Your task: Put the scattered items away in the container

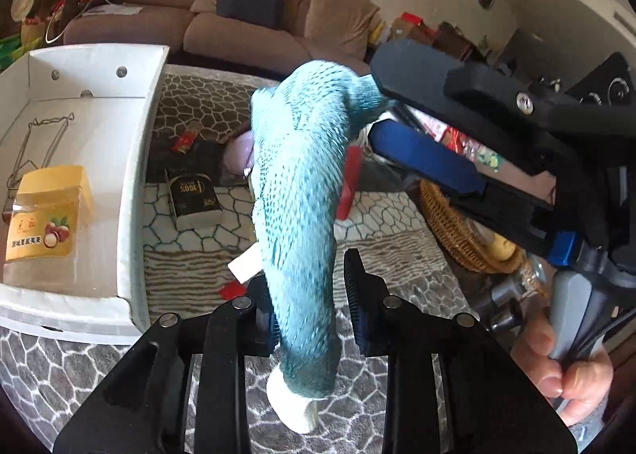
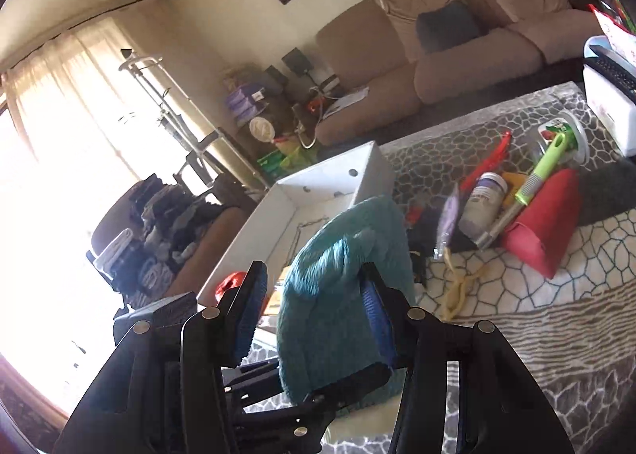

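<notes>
A fuzzy teal sock [image 1: 298,184] with a white toe hangs stretched between both grippers above the patterned cloth. My left gripper [image 1: 308,275] is shut on its lower part, just above the toe. The sock's top end is draped over one finger of my right gripper [image 1: 375,104], whose jaws stand apart. In the right wrist view the sock [image 2: 338,295] lies against the right finger of that gripper [image 2: 314,271], and a gap shows beside the left pad. The white open box [image 1: 135,176] stands to the left, with a yellow packet [image 1: 47,215] and a wire piece [image 1: 39,144] inside.
A black carton [image 1: 194,196] lies on the cloth by the box. Farther right lie a red pouch [image 2: 544,215], a green-handled tool [image 2: 540,172] and a jar [image 2: 483,203]. A wicker basket [image 1: 457,231] sits under the right gripper. A hand [image 1: 564,370] holds its handle.
</notes>
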The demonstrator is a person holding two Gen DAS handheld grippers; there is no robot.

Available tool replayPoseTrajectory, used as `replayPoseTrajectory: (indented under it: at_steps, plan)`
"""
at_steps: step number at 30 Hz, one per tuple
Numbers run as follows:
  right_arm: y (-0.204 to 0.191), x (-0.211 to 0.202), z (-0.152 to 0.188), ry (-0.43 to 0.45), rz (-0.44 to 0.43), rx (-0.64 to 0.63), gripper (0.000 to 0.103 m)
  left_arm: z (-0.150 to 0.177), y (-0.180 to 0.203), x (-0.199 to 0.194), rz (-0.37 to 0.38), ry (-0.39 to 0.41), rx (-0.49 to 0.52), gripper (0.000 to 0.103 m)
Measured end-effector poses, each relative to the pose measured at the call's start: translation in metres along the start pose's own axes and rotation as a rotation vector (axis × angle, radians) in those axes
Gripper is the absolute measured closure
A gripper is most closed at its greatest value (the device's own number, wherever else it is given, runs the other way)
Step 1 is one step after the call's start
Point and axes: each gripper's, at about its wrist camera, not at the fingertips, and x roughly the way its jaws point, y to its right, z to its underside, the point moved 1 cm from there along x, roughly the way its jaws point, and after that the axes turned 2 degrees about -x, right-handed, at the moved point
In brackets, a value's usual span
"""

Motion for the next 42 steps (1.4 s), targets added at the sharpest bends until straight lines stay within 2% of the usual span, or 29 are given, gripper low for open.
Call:
replayPoseTrajectory:
  at_steps: [6,8,9,10,11,12,14,16,17,19,21,23,24,26,27,28,31,33,35,37,40,42]
  plan:
    - [-0.046,0.030,-0.019,-0.028,-0.075,-0.059,0.053,-0.032,-0.057,-0.042,0.104,0.097,-0.181,0.083]
    - [-0.055,0.033,-0.023,-0.028,-0.073,-0.079,0.051,-0.035,-0.073,-0.047,0.082,0.105,-0.219,0.083]
    - [-0.057,0.034,-0.024,-0.026,-0.059,-0.086,0.042,-0.035,-0.079,-0.047,0.058,0.101,-0.227,0.083]
    - [-0.054,0.034,-0.024,-0.030,-0.031,-0.088,0.023,-0.034,-0.083,-0.046,0.043,0.094,-0.234,0.083]
    - [-0.048,0.036,-0.022,-0.044,0.021,-0.089,0.015,-0.032,-0.086,-0.044,0.035,0.086,-0.239,0.083]
    - [-0.040,0.038,-0.017,-0.067,0.087,-0.093,0.009,-0.030,-0.087,-0.042,0.029,0.073,-0.235,0.076]
    - [-0.016,0.045,-0.005,-0.131,0.226,-0.112,0.009,-0.026,-0.083,-0.038,0.010,0.051,-0.203,0.061]
    - [0.019,0.052,0.014,-0.200,0.319,-0.091,0.010,-0.021,-0.073,-0.036,-0.005,0.030,-0.164,0.041]
    - [0.038,0.055,0.024,-0.232,0.348,-0.058,0.009,-0.017,-0.067,-0.034,-0.003,0.015,-0.148,0.038]
    - [0.076,0.059,0.042,-0.275,0.360,0.051,0.010,-0.005,-0.055,-0.032,0.025,-0.022,-0.124,0.030]
    - [0.109,0.063,0.055,-0.313,0.339,0.184,0.010,0.007,-0.042,-0.025,0.038,-0.067,-0.099,0.027]
    - [0.129,0.067,0.062,-0.332,0.337,0.236,0.010,0.020,-0.030,-0.013,0.060,-0.135,-0.082,0.027]
    - [0.132,0.069,0.064,-0.344,0.338,0.230,0.012,0.027,-0.026,-0.006,0.067,-0.168,-0.080,0.027]
    - [0.139,0.075,0.068,-0.356,0.288,0.242,0.037,0.038,-0.016,0.004,0.052,-0.211,-0.062,0.027]
    - [0.142,0.078,0.069,-0.361,0.272,0.248,0.069,0.042,-0.013,0.008,0.033,-0.225,-0.044,0.027]
    - [0.143,0.081,0.070,-0.369,0.278,0.238,0.083,0.045,-0.009,0.012,0.012,-0.236,-0.026,0.027]
    - [0.147,0.085,0.076,-0.385,0.280,0.234,0.083,0.051,-0.004,0.018,-0.029,-0.258,0.011,0.026]
    - [0.150,0.082,0.077,-0.374,0.221,0.285,0.084,0.053,-0.005,0.021,-0.038,-0.267,0.006,0.024]
    - [0.149,0.072,0.071,-0.337,0.152,0.313,0.086,0.055,-0.009,0.023,-0.048,-0.272,-0.008,0.017]
    - [0.142,0.060,0.060,-0.295,0.118,0.290,0.088,0.056,-0.015,0.026,-0.063,-0.279,-0.028,0.010]
    - [0.136,0.041,0.046,-0.238,0.059,0.271,0.089,0.061,-0.021,0.035,-0.065,-0.306,-0.062,0.006]
    - [0.135,0.031,0.041,-0.218,0.033,0.267,0.089,0.067,-0.021,0.045,-0.094,-0.334,-0.055,0.006]
